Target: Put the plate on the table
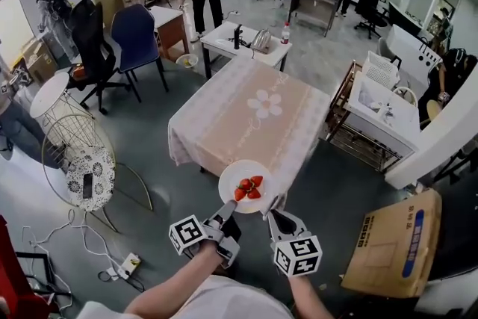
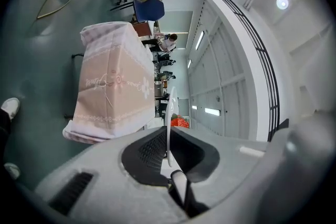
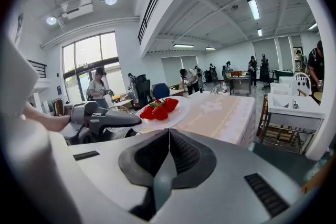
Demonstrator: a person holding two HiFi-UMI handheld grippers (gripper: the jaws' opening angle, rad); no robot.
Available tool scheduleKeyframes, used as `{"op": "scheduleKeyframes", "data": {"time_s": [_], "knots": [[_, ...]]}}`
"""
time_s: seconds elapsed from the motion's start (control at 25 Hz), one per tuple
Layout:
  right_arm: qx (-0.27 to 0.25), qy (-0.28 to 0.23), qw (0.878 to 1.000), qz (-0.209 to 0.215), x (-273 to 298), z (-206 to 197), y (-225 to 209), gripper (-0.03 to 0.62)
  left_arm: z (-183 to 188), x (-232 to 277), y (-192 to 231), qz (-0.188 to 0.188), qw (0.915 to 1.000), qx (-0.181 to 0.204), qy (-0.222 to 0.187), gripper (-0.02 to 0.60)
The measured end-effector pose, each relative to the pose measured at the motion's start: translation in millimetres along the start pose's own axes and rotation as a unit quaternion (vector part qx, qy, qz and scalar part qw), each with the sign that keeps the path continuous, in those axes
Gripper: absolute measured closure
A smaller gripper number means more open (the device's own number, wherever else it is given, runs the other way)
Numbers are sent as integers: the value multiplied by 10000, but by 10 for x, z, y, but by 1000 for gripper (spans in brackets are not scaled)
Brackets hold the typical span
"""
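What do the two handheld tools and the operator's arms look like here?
The left tool and right tool match. Each has a light grey moulded body, black ribbed pads and a white cube with black square markers. Forearms are bare, and a white top shows below.

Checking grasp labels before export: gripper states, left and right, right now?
Left gripper: closed on the plate rim.
Right gripper: closed, holding nothing.

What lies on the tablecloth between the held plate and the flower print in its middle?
Nothing: in the head view the tablecloth is bare between the plate of strawberries and the flower print.
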State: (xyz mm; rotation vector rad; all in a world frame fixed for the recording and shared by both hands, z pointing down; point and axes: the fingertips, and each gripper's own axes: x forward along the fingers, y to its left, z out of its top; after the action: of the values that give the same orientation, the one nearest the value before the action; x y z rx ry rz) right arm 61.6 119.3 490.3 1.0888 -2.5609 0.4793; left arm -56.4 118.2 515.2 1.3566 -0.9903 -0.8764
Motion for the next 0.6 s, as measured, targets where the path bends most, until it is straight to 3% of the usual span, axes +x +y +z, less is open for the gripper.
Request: {"op": "scheduleKeyframes", "data": {"time_s": [0.6], "knots": [[-61,-14,9994,-343,662,386,255,589,831,203,32,-124,9993,-147,319,565]]}}
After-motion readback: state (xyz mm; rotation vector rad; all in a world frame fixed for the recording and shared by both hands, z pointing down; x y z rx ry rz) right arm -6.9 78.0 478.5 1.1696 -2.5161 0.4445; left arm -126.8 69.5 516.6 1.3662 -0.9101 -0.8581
